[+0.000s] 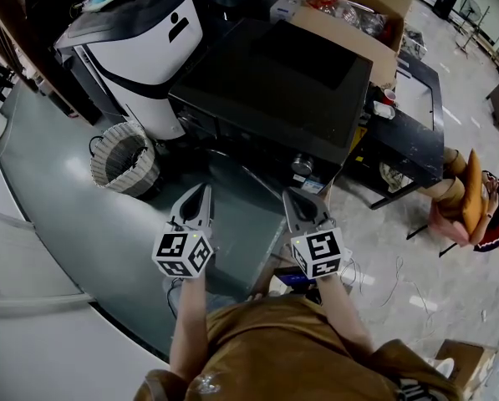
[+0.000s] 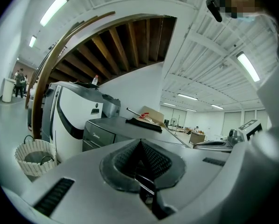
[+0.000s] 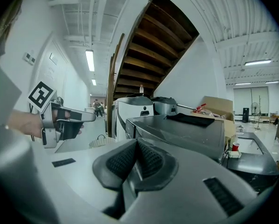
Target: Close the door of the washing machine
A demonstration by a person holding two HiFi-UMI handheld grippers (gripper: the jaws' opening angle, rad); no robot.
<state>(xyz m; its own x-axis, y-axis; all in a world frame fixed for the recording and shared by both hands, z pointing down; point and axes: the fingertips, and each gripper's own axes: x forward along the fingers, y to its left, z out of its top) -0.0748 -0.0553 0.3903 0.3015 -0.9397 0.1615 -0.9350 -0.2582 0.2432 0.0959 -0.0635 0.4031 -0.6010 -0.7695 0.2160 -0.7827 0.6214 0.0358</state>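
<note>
The washing machine [image 1: 274, 90] is a dark box with a flat dark top, seen in the middle of the head view. Its front carries a round knob [image 1: 302, 164]. A grey flat panel [image 1: 245, 224] lies low in front of it, between and below my grippers; whether it is the door I cannot tell. My left gripper [image 1: 203, 189] and right gripper [image 1: 292, 193] hover side by side a little short of the machine's front, both shut and empty. The machine [image 2: 106, 129] fills the left gripper view beyond the shut left gripper [image 2: 140, 143]. In the right gripper view the machine [image 3: 181, 129] stands just past the shut right gripper [image 3: 137, 141].
A white appliance [image 1: 140, 40] stands left of the machine with a wicker basket [image 1: 124, 159] at its foot. A cardboard box [image 1: 358, 7] sits behind. A black table [image 1: 416, 132] with a red cup [image 1: 389, 96] is on the right. Cables [image 1: 399, 274] trail on the floor.
</note>
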